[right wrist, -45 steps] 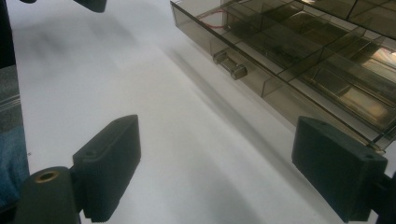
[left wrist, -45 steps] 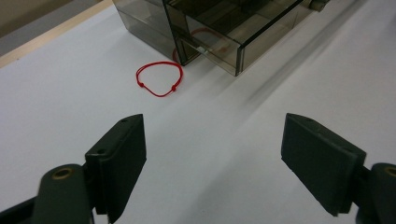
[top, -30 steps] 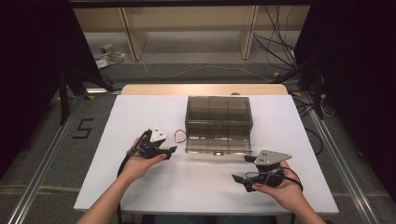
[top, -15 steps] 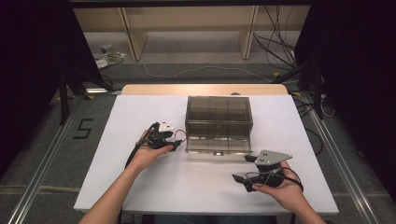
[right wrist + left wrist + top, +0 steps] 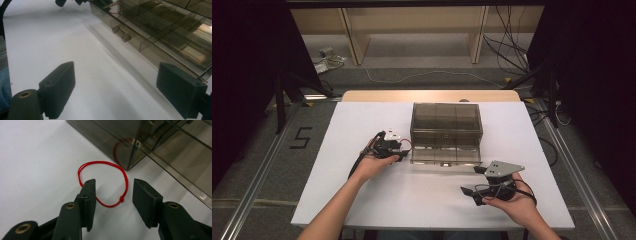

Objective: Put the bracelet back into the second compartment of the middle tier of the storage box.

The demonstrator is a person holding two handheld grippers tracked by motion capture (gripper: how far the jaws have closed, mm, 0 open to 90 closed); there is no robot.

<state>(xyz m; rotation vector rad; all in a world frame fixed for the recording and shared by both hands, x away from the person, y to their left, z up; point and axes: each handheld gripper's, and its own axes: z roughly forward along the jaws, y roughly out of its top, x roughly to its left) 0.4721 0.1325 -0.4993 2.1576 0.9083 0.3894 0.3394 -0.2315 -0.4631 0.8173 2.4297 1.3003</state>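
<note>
While my left tongs (image 5: 113,195) have just been closing around the red loop (image 5: 103,183), their pads don't press it yet, so the pickup isn't made. Since a second ago they've come right to the box (image 5: 446,131). That loop lies flat on the surface (image 5: 362,120) at the box's near left corner, long axis running near to far, knot at the near end. My right tongs (image 5: 120,85) wait released, empty, near right.
</note>
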